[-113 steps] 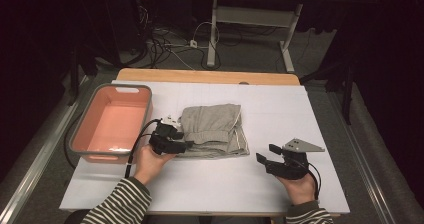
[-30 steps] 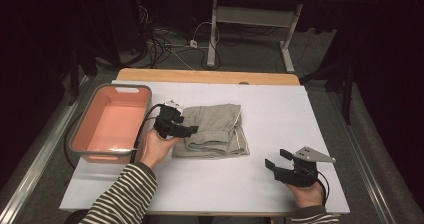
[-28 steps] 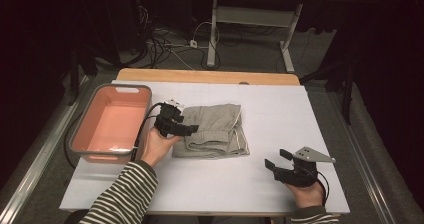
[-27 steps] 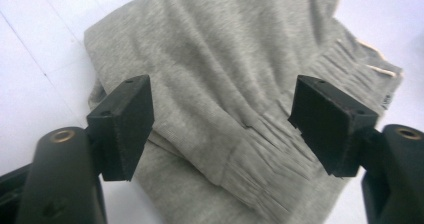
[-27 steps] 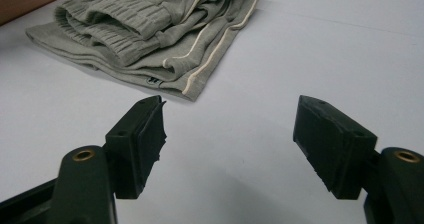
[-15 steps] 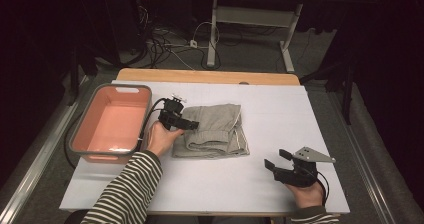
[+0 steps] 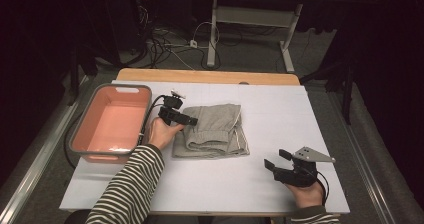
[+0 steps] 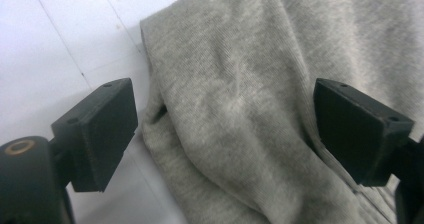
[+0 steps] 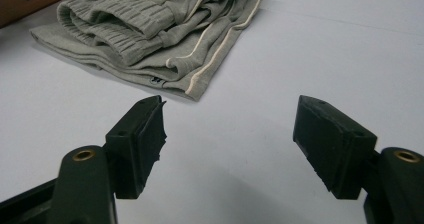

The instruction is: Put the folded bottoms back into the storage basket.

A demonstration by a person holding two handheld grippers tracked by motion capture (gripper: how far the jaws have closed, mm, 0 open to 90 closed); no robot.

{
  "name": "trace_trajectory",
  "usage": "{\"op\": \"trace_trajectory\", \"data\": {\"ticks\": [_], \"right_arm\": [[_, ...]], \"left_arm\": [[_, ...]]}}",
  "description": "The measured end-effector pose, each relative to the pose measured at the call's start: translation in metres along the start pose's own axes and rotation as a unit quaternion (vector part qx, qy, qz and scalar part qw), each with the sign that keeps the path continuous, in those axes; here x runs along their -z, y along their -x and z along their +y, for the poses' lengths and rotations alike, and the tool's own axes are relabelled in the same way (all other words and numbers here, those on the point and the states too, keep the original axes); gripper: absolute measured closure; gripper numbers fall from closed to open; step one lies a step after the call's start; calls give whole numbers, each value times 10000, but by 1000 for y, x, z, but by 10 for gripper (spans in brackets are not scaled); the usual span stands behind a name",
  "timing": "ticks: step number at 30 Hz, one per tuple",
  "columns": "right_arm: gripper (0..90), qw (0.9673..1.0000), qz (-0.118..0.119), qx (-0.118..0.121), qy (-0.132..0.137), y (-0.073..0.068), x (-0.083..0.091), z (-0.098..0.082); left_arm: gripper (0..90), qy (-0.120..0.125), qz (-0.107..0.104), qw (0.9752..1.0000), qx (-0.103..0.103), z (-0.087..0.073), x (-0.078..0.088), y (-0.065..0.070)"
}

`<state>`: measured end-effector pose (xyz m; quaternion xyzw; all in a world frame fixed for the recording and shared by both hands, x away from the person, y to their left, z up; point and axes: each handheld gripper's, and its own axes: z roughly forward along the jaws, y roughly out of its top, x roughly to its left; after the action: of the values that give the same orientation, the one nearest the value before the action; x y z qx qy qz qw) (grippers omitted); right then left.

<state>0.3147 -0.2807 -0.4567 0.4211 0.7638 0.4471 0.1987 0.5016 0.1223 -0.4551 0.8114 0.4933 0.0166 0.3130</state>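
The folded grey shorts (image 7: 212, 130) lie on the white table (image 7: 280, 114), just to the right of the pink tub (image 7: 111, 123), which has nothing in it. The folding looks finished to me; putting the garment into the tub seems to be what remains. The left gripper (image 7: 191, 120) hovers at the edge of the shorts nearest the tub; its jaws have just been opening and stand wide over a fold, not pressing it. The right gripper (image 7: 276, 160) rests well apart from the shorts, jaws spread, holding nothing.
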Motion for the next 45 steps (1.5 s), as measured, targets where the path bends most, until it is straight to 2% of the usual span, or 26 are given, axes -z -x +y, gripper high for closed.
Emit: {"op": "trace_trajectory", "data": {"ticks": [2, 4, 7, 10, 14, 27, 31, 37, 42, 45], "right_arm": [[295, 10000, -14, 20, 44, -1, 1, 0], [296, 10000, -21, 47, 59, -1, 1, 0], [297, 10000, -23, 51, 34, -1, 1, 0], [297, 10000, -17, 54, 29, -1, 1, 0], [300, 10000, -13, 72, 14, -2, 0, 0], [300, 9999, 5, 151, -36, -4, -2, 0], [301, 9999, 18, 157, -51, -4, -3, 0], [303, 9998, 28, 173, -77, -5, -4, 0], [304, 9999, 15, 142, -72, -4, -4, 1], [305, 9999, 18, 120, -53, -5, -4, 1]], "left_arm": [[111, -129, -103, 9998, 85, 2, -3, -4], [98, -195, -96, 9997, 147, 3, -5, -7], [91, -191, -123, 9995, 201, 5, -7, -10], [94, -210, -136, 9996, 163, 6, -8, -9], [126, -210, -491, 9984, 199, 6, -10, -6], [126, -374, -545, 9977, -131, 11, -18, 13], [125, -377, -756, 9964, -76, 11, -19, 15], [146, -524, -518, 9965, -394, 13, -23, 28], [202, -608, -467, 9961, -443, 15, -24, 35], [267, -647, -389, 9956, -558, 15, -25, 38]]}}
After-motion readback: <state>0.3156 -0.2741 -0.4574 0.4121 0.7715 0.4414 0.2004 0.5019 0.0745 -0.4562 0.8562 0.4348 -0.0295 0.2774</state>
